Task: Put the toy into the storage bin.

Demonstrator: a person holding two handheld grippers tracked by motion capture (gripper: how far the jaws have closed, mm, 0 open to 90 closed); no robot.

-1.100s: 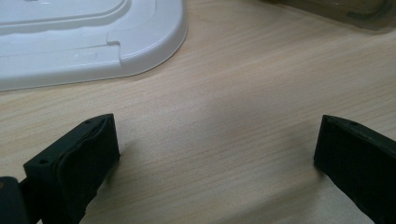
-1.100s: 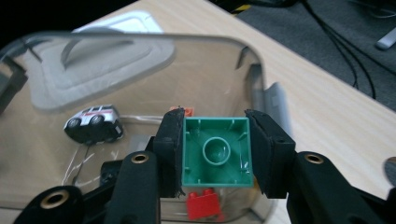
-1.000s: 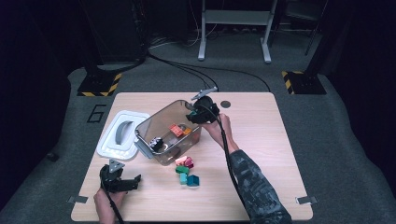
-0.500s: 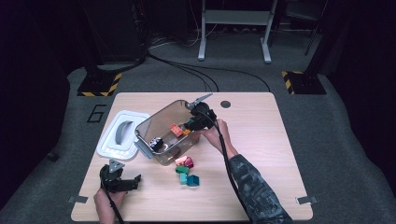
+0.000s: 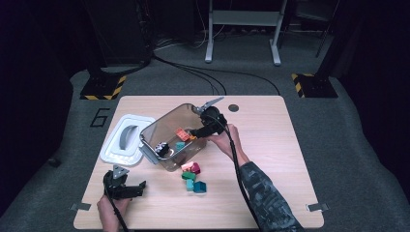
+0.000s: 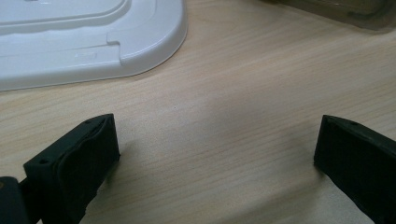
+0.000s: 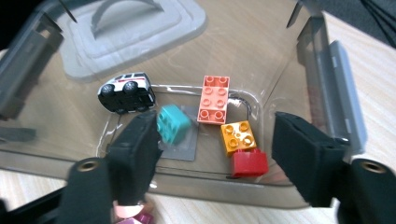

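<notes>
A clear plastic bin (image 5: pixel 167 121) stands mid-table. In the right gripper view it (image 7: pixel 299 84) holds a toy car (image 7: pixel 126 92), a teal brick (image 7: pixel 173 125), a salmon brick (image 7: pixel 214 99), an orange brick (image 7: pixel 238 136) and a red brick (image 7: pixel 250 163). My right gripper (image 5: pixel 200 129) hangs at the bin's mouth. Its jaws have just been opening, and the gripper (image 7: pixel 215 135) stands open with nothing pressed between the pads. Near the front left edge my left gripper (image 5: pixel 126 186) rests open, and in its own view it (image 6: pixel 215 140) spans bare wood.
The bin's white lid (image 5: pixel 126 140) lies left of the bin, just beyond the left gripper (image 6: pixel 88 37). Several loose bricks (image 5: pixel 192 176) sit on the table in front of the bin. A cable trails from the right gripper along the person's forearm.
My right gripper has shifted slightly toward the near side of the bin's mouth. The left gripper has stayed put.
</notes>
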